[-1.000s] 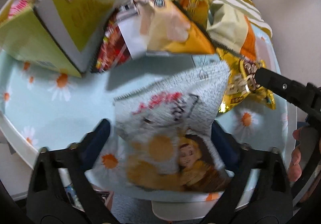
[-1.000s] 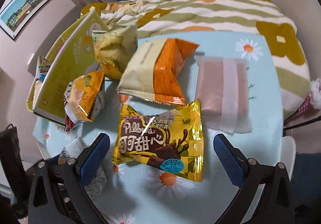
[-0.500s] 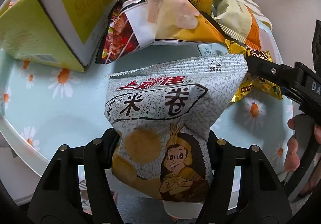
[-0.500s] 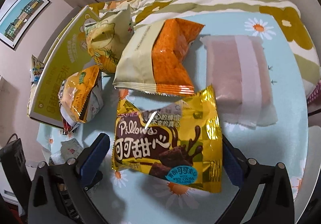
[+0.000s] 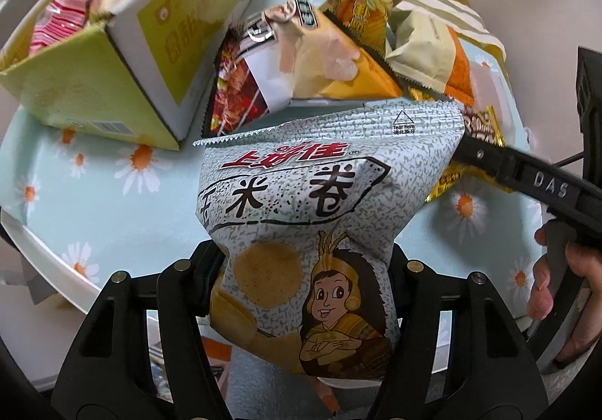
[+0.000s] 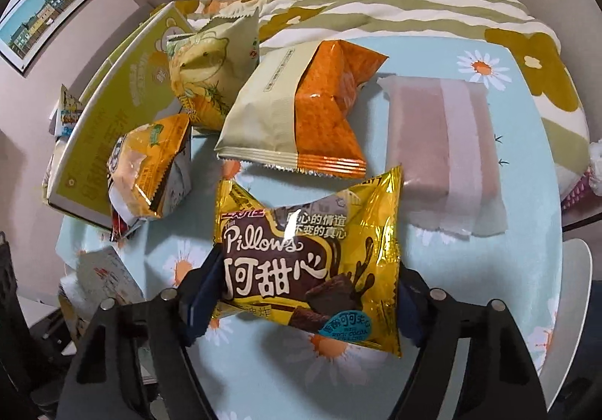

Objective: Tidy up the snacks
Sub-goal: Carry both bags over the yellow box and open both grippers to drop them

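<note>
Your left tool grips the grey corn-roll bag just above the surface. Your right tool has just been closing around the gold Pillows packet. Next, carry both to the yellow box.

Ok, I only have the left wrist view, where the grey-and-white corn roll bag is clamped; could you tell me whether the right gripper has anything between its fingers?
Observer: Yes. The right gripper has just been closing its jaws, and its blue pads now meet both sides of the gold foil chocolate pillow packet.
Operator: Thank you. Is that packet clear of the other snacks?
Observer: Its top edge lies just short of the cream-and-orange crimped packet; I cannot tell if they touch.
Operator: And to its right?
Observer: A flat pale pink packet in cloudy wrap lies on the daisy-print blue tablecloth.
</note>
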A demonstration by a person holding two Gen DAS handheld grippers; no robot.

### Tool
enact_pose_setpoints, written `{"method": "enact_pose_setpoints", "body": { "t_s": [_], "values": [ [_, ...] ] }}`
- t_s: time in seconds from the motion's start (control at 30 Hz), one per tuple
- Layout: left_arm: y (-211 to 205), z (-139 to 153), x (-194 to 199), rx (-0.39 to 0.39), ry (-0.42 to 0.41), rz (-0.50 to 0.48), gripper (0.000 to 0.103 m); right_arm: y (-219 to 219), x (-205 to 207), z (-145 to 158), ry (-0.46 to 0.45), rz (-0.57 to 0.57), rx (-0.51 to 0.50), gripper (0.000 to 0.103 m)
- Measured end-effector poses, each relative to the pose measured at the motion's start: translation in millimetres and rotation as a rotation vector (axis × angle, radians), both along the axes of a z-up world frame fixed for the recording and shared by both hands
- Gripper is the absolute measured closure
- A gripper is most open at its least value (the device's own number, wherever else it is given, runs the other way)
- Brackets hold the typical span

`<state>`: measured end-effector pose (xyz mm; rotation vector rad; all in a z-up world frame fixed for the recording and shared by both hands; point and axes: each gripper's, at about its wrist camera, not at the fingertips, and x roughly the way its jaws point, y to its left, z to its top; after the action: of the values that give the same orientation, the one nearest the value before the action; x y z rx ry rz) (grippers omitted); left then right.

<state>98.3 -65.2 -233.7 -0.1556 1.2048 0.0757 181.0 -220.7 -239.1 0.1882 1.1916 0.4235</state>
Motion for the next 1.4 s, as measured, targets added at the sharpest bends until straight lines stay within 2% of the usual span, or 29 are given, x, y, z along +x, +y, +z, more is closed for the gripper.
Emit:
{"method": "enact_pose_setpoints", "body": {
  "t_s": [0.23, 0.53, 0.77, 0.87, 1.03, 1.2, 1.4],
  "values": [
    [-0.9, 30.1, -2.8, 0.011, -0.050, 0.005, 0.041, -9.4, -10.7, 20.9, -0.017, -0.004, 0.040, 0.031],
    [10.6, 103.6, -2.4, 0.033, -0.189, 0.019, 0.041, -0.2, -19.6, 93.7, -0.130, 0.050, 0.079, 0.031],
    [54.7, 161.7, 19.1, 0.059, -0.303, 0.037, 0.041, 31.8, -3.3, 155.3, -0.240, 0.102, 0.093, 0.031],
    [78.3, 177.1, 34.0, 0.070, -0.332, 0.033, 0.041, 51.5, 2.5, 173.8, -0.278, 0.106, 0.103, 0.031],
    [125.8, 190.8, 72.0, 0.086, -0.350, 0.011, 0.041, 98.4, 27.9, 195.3, -0.328, 0.101, 0.110, 0.031],
    [177.7, 190.8, 124.4, 0.076, -0.329, -0.018, 0.041, 144.9, 60.1, 199.6, -0.329, 0.080, 0.108, 0.031],
    [229.5, 168.7, 191.6, 0.056, -0.259, -0.081, 0.041, 195.0, 95.0, 194.5, -0.297, 0.040, 0.076, 0.031]
  ]
}}
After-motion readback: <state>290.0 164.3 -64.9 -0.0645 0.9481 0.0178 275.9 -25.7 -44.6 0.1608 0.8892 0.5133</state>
